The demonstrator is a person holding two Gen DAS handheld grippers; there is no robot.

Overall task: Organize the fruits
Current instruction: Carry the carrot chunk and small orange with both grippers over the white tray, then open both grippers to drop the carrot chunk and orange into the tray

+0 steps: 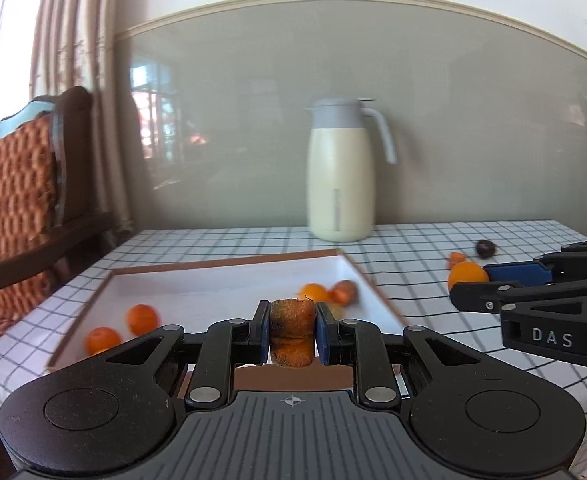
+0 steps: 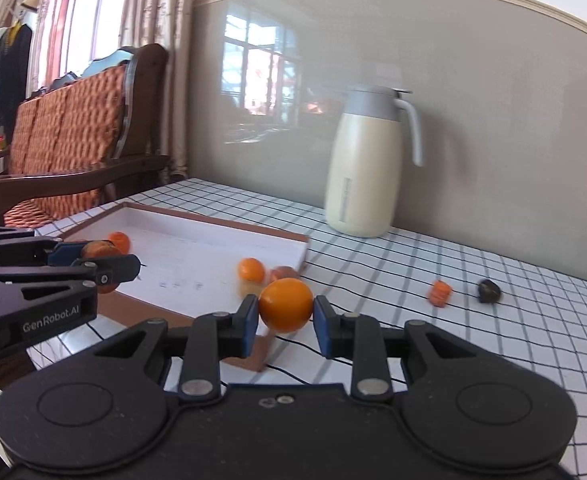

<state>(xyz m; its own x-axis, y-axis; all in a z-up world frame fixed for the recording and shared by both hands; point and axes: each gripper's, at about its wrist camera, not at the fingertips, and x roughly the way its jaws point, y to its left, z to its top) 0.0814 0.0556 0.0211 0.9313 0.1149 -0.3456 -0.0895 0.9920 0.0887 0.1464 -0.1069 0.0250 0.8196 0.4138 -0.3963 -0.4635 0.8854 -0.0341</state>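
My left gripper (image 1: 292,334) is shut on a wrinkled brown-orange fruit (image 1: 292,332), held above the near rim of a white tray (image 1: 221,265) with a brown edge. In the tray lie several oranges (image 1: 143,318) and a reddish fruit (image 1: 346,291). My right gripper (image 2: 286,307) is shut on a round orange (image 2: 286,304), held over the tray's (image 2: 213,226) near right corner. Each gripper appears in the other's view: the right gripper (image 1: 469,285) with its orange (image 1: 467,272), the left gripper (image 2: 101,261) with its brown fruit (image 2: 97,249).
A small orange-red fruit (image 2: 440,292) and a dark round fruit (image 2: 488,290) lie on the checked tablecloth (image 2: 533,320) right of the tray. A cream jug (image 2: 367,168) with a grey lid stands against the back wall. A wooden bench (image 2: 73,128) with orange cushions is at the left.
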